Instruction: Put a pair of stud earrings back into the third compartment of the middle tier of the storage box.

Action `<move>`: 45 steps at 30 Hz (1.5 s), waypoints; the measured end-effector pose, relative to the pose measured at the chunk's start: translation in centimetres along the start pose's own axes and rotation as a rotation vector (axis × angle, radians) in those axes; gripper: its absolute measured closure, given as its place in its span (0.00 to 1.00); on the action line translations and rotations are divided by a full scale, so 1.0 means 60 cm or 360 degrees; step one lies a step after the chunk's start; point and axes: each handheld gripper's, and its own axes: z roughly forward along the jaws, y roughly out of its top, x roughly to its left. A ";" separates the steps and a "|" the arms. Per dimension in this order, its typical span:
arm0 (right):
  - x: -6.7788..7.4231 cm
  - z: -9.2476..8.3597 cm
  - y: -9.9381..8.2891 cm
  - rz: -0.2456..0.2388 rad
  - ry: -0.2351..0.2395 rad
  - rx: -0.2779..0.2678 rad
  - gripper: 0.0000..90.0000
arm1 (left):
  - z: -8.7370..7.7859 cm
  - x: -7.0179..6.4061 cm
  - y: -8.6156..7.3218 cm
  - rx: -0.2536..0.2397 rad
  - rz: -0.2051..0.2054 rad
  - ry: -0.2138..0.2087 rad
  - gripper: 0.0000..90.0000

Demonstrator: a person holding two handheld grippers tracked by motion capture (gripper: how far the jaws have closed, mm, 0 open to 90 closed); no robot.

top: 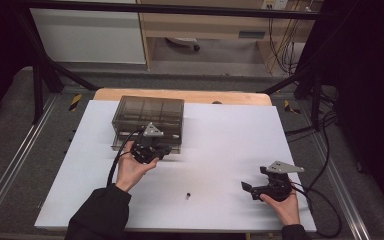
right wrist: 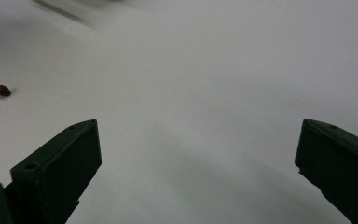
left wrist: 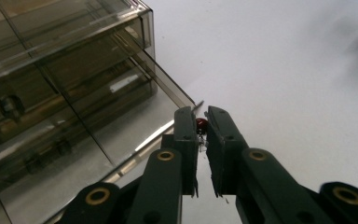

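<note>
A smoky clear plastic drawer box (top: 149, 116) stands at the back left of the white board (top: 220, 135). Its lowest drawer (left wrist: 135, 135) is pulled out towards me. My left gripper (left wrist: 200, 122) hangs just in front of that drawer's corner, shut on a small red-brown bead-like part with thin wire legs (left wrist: 202, 123). In the high view the left gripper (top: 166, 149) sits at the box's front edge. A second small dark part (top: 188, 194) lies on the board near the front; the right gripper view shows it as a brown bead (right wrist: 2, 90). My right gripper (top: 249, 188) rests open at the front right.
The drawer box holds several compartments with small dim items inside (left wrist: 9, 105). Black frame bars (top: 55, 70) run behind the table, and cables (top: 325, 165) trail off its right side. A wooden edge (top: 180, 95) shows behind the board.
</note>
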 end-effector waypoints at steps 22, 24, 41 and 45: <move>0.000 0.001 0.000 0.0000 0.0002 -0.0002 0.01 | 0.058 0.046 0.010 0.0030 -0.0060 0.0137 0.91; 0.000 0.000 0.000 -0.0003 0.0003 -0.0001 0.01 | 0.063 0.047 0.010 0.0035 -0.0049 0.0152 0.91; 0.000 0.000 0.000 0.0002 0.0006 -0.0007 0.01 | 0.057 0.041 0.005 0.0056 -0.0017 0.0162 0.77; 0.000 -0.001 0.000 0.0003 0.0005 -0.0016 0.01 | 0.039 0.035 0.002 0.0025 -0.0003 0.0153 0.67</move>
